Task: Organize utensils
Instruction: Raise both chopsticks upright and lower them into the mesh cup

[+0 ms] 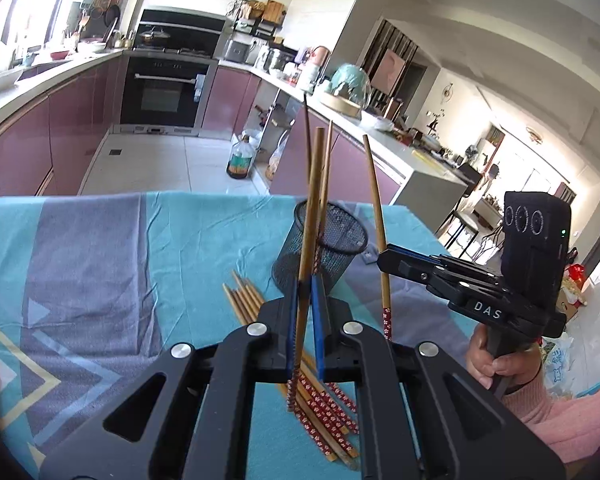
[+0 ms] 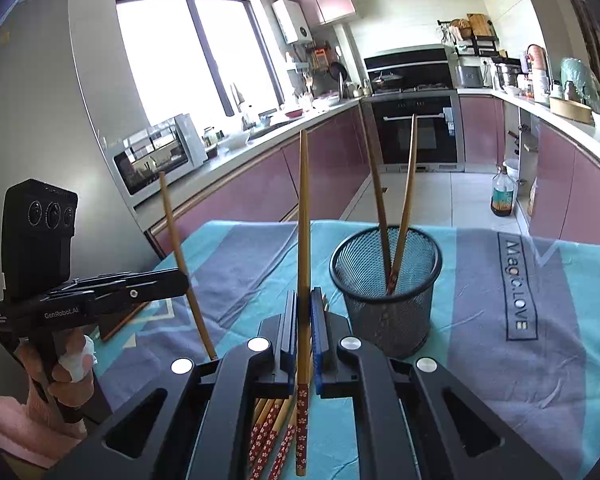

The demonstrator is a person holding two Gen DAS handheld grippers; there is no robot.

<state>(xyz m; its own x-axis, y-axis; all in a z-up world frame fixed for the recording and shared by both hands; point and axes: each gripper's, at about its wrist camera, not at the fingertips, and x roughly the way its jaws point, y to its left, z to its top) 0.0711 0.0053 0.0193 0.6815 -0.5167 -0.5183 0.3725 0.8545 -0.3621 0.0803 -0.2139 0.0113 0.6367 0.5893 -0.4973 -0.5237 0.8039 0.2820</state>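
My left gripper (image 1: 306,284) is shut on a wooden chopstick (image 1: 310,216) with a red flowered end, held upright above the table. My right gripper (image 2: 303,300) is shut on another such chopstick (image 2: 303,216), also upright. Each gripper shows in the other's view: the right gripper (image 1: 384,256) with its chopstick (image 1: 376,208), the left gripper (image 2: 184,278) with its chopstick (image 2: 180,256). A black mesh cup (image 2: 386,292) stands just ahead on the cloth with two chopsticks (image 2: 404,200) leaning in it. Several more chopsticks (image 1: 320,396) lie on the cloth below the grippers.
The table carries a teal and grey cloth (image 2: 540,360). A person's hand (image 1: 496,360) in a pink sleeve grips the right handle. Behind the table are pink kitchen cabinets, an oven (image 2: 416,128) and a dark bottle (image 1: 242,156) on the tiled floor.
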